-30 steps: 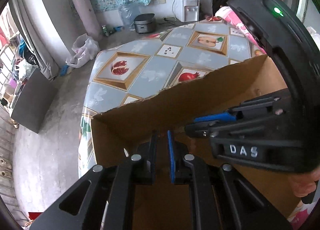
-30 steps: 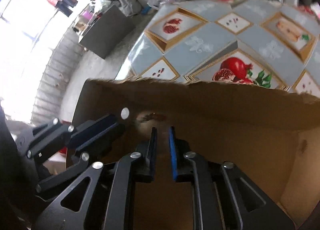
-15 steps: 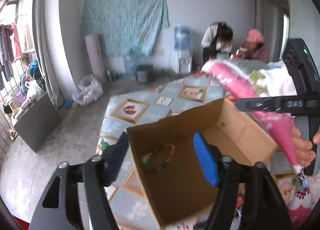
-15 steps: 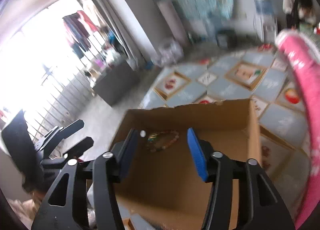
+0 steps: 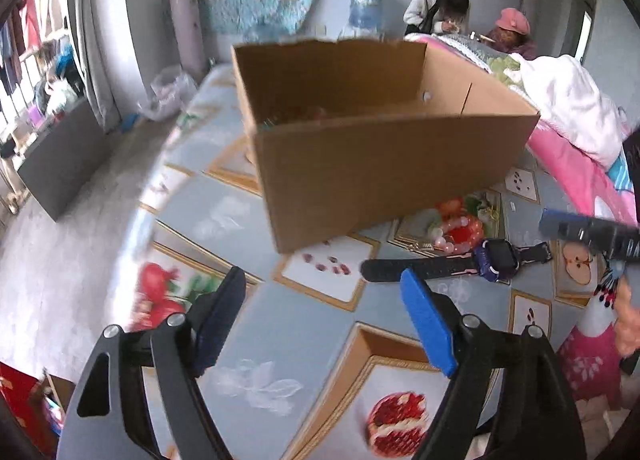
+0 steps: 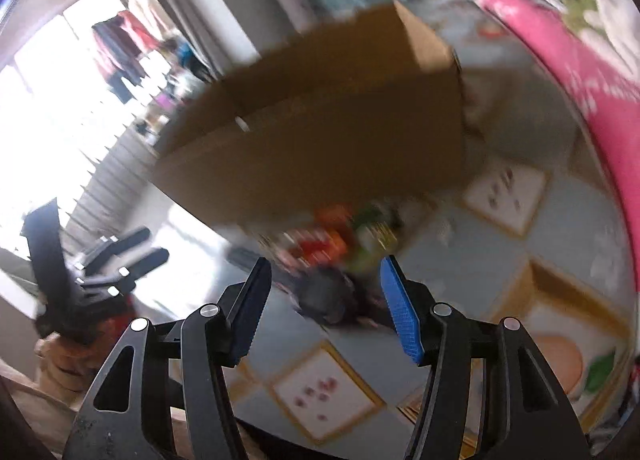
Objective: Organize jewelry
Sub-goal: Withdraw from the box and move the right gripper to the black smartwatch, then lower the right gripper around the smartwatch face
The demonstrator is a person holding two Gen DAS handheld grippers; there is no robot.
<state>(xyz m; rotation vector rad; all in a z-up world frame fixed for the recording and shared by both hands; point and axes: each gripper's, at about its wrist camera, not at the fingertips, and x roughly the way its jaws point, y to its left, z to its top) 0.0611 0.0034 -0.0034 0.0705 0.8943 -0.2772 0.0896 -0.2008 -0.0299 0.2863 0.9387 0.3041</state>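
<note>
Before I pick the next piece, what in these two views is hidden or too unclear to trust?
- Cardboard box contents: left wrist view, near wall hides all but a blurred colour glimpse.
- Pink bead bracelet: left wrist view, box corner covers its far part.
- Watch: right wrist view, motion blur leaves a dark smear.
- Right gripper: left wrist view, cut off by the edge.

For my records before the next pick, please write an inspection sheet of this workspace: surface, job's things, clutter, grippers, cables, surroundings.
Surface: table under a fruit-patterned cloth.
Job's things: cardboard box open on top; pink bead bracelet and purple smartwatch lie on the cloth by the box's near side.
Clutter: pink blanket at the table's right edge.
Grippers: left gripper open, empty; right gripper open, empty, the watch beyond it.
Cables: nothing seen.
Surroundings: water dispenser, two people at the back.
</note>
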